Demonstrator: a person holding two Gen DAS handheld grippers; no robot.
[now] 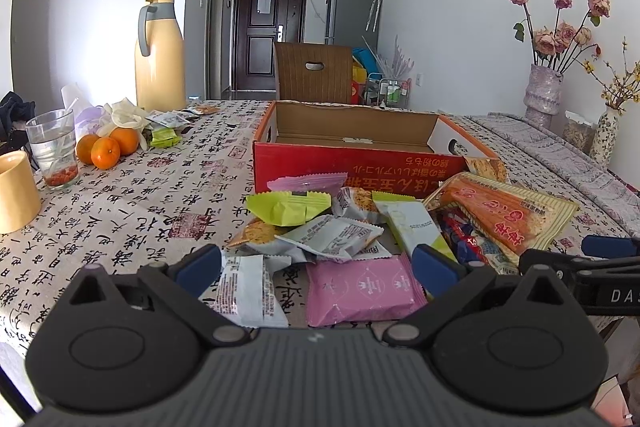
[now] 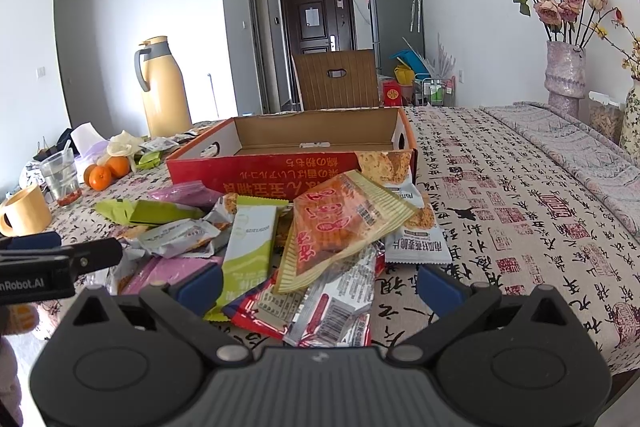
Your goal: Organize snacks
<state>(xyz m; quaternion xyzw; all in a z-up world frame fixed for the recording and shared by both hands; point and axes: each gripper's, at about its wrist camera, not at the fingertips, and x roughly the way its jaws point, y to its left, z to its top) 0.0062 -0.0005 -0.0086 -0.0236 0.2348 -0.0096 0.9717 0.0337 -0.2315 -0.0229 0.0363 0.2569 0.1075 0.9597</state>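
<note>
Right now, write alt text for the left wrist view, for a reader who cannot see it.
The open left gripper hovers low over a heap of snack packets on a calligraphy-print tablecloth, a pink packet lying between its fingers. Behind the heap stands an open, empty-looking red cardboard box; oranges, a glass and a yellow jug sit at left.

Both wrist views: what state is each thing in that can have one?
Red cardboard box: open on top, nothing seen inside.
Heap of wrapped snack packets: sealed, piled loose in front of the box.
Left gripper: open, empty.
Right gripper: open, empty.
Yellow thermos jug: upright, lid on.
Clear drinking glass: upright.
</note>
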